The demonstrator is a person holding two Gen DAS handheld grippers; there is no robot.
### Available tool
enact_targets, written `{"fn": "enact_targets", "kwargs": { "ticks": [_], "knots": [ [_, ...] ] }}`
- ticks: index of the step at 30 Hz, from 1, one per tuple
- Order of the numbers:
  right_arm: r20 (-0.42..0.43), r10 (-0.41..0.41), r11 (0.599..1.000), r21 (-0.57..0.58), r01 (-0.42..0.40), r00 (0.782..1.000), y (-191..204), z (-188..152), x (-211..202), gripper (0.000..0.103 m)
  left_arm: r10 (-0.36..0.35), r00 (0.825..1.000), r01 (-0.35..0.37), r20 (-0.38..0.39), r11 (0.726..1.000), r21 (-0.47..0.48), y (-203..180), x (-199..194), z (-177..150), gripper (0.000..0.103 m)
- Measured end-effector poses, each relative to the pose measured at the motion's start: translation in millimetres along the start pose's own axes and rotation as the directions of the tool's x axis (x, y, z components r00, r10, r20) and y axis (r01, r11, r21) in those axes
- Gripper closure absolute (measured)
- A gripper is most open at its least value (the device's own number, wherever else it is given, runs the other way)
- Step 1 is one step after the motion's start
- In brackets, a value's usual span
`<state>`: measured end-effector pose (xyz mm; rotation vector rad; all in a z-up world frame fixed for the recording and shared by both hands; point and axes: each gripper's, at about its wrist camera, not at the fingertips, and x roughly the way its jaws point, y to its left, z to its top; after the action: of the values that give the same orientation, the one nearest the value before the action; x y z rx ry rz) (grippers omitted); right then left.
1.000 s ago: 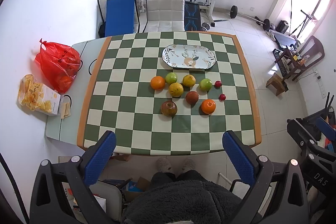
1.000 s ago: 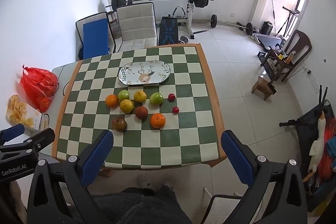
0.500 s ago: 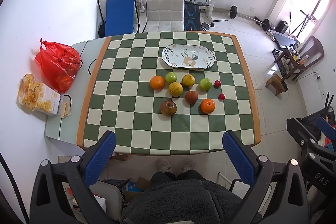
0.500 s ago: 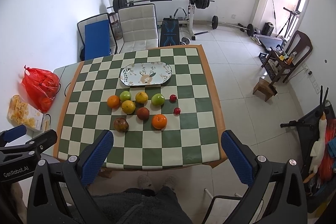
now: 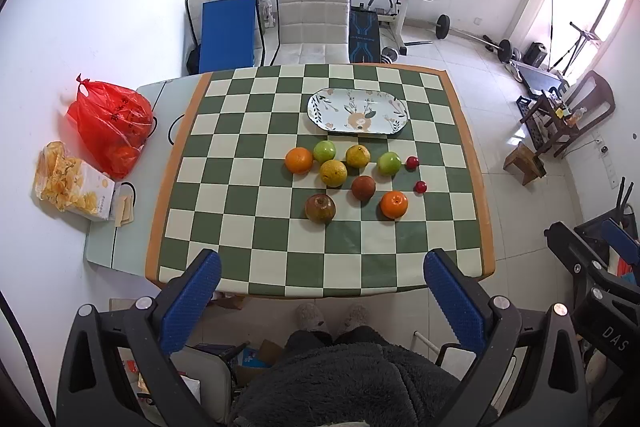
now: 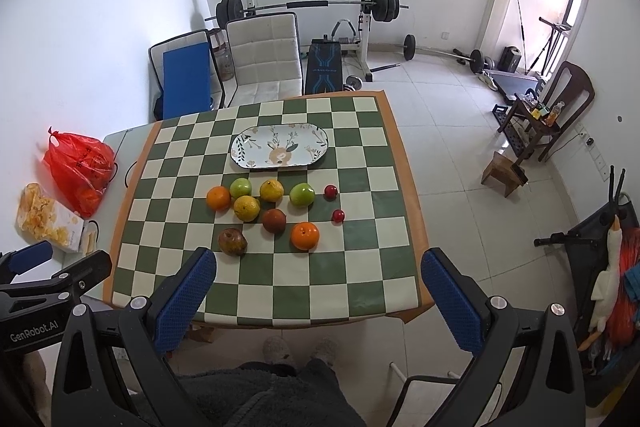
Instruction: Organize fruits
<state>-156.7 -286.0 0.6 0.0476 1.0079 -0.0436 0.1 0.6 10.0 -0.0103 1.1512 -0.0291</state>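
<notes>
Several fruits lie loose in the middle of the checkered table (image 5: 224,187): two oranges (image 5: 299,160) (image 5: 394,204), two green apples (image 5: 324,151), two yellow citrus fruits (image 5: 333,173), two brownish fruits (image 5: 320,208) and two small red fruits (image 5: 412,163). Behind them sits an oval floral plate (image 5: 358,112) (image 6: 279,146) with nothing on it. High above the near table edge, my left gripper (image 5: 322,289) and my right gripper (image 6: 318,287) are both open, holding nothing, far from the fruit (image 6: 305,235).
A red plastic bag (image 5: 110,123) and a snack box (image 5: 74,183) sit on a side table at the left. Behind the table stand a white chair (image 5: 314,23) and a weight bench. A person's slippered feet (image 5: 332,315) are below the near edge.
Both views have shifted only slightly; the right wrist view now sits a little closer to the table. The fruits and plate have not moved.
</notes>
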Motion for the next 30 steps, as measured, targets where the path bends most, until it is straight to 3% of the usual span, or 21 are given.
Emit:
{"fn": "enact_targets", "kwargs": {
  "ticks": [30],
  "knots": [
    [0.015,0.0,1.0,0.0,0.0,1.0,0.0,-3.3,-0.3,0.0,-0.002,1.0,0.002,0.012,1.0,-0.005,-10.0,-10.3,14.9,0.0]
  ]
}}
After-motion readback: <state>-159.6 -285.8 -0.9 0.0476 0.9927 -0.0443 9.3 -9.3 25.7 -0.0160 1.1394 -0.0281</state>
